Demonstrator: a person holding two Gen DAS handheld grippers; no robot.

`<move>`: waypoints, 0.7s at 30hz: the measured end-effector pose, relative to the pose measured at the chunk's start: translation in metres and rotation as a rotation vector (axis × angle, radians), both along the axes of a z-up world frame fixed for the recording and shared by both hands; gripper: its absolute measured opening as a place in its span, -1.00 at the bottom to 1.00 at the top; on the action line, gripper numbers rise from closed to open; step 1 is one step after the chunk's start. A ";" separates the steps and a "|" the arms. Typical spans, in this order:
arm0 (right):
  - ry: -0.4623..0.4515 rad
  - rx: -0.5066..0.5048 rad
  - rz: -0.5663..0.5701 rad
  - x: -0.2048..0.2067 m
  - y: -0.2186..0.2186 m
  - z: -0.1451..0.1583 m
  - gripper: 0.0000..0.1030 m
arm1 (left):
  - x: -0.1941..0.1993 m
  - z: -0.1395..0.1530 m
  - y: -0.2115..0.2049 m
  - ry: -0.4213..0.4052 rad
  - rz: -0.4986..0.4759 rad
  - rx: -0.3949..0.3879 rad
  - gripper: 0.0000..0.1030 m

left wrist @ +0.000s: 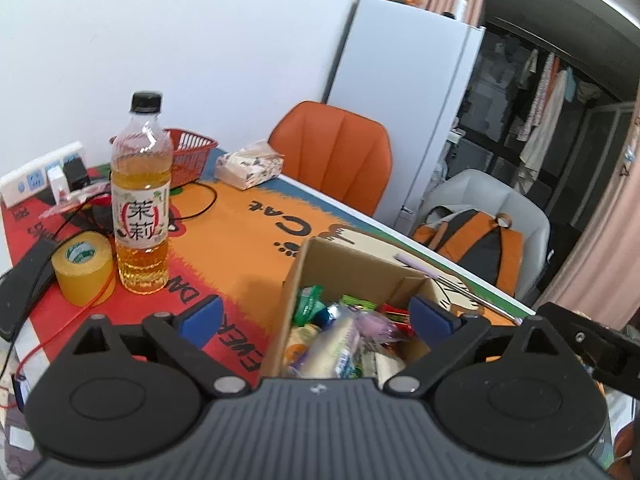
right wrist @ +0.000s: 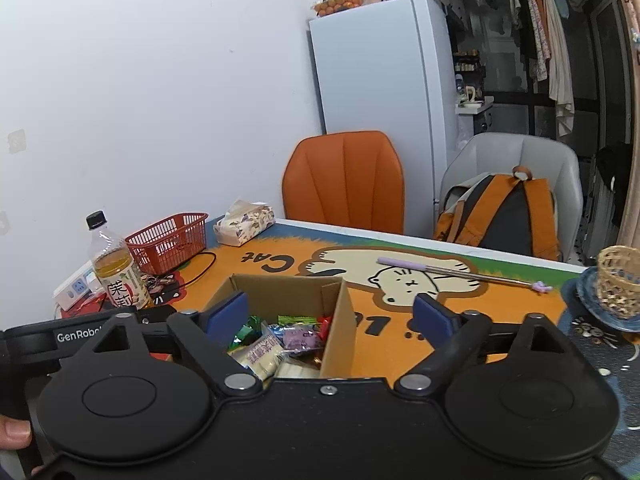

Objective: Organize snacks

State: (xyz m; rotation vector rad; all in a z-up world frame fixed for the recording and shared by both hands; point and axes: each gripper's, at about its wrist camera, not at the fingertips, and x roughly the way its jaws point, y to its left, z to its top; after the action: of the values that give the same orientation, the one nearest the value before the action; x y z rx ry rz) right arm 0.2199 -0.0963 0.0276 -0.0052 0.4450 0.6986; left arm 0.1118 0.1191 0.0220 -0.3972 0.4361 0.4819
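Observation:
An open cardboard box [left wrist: 298, 280] [right wrist: 340, 320] stands on the cartoon table mat, filled with several wrapped snacks [left wrist: 340, 336] [right wrist: 280, 340]. My left gripper [left wrist: 316, 316] is open and empty, hovering just above the box's near left side. My right gripper [right wrist: 330, 314] is open and empty, its jaws spread over the box's right wall. A red mesh basket [left wrist: 192, 152] [right wrist: 168, 242] sits empty at the far left by the wall. The other handheld unit shows at the left edge of the right wrist view.
A tea bottle [left wrist: 141, 200] [right wrist: 118, 272], yellow tape roll [left wrist: 82, 268], power strip [left wrist: 36, 176] and cables crowd the left side. A tissue pack [left wrist: 250, 166] [right wrist: 244, 224] lies at the far edge. A purple pen [right wrist: 460, 274] and a wicker cup [right wrist: 618, 284] are at the right. Chairs stand behind the table.

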 end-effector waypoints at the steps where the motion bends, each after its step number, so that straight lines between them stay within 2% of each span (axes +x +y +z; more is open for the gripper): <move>1: -0.003 0.002 -0.008 -0.002 -0.005 0.002 0.90 | -0.001 0.002 -0.004 0.005 -0.006 0.006 0.93; 5: -0.009 0.017 -0.036 -0.010 -0.021 0.007 1.00 | -0.007 0.008 -0.015 0.012 -0.036 0.006 0.94; 21: -0.033 0.013 -0.105 -0.042 -0.073 0.029 1.00 | -0.045 0.040 -0.048 0.003 -0.120 0.067 0.99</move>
State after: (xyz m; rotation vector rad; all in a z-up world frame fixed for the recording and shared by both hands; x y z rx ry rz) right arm 0.1783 -0.1695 0.0563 0.0186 0.4063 0.5973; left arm 0.0665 0.0706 0.0616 -0.3040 0.4425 0.3793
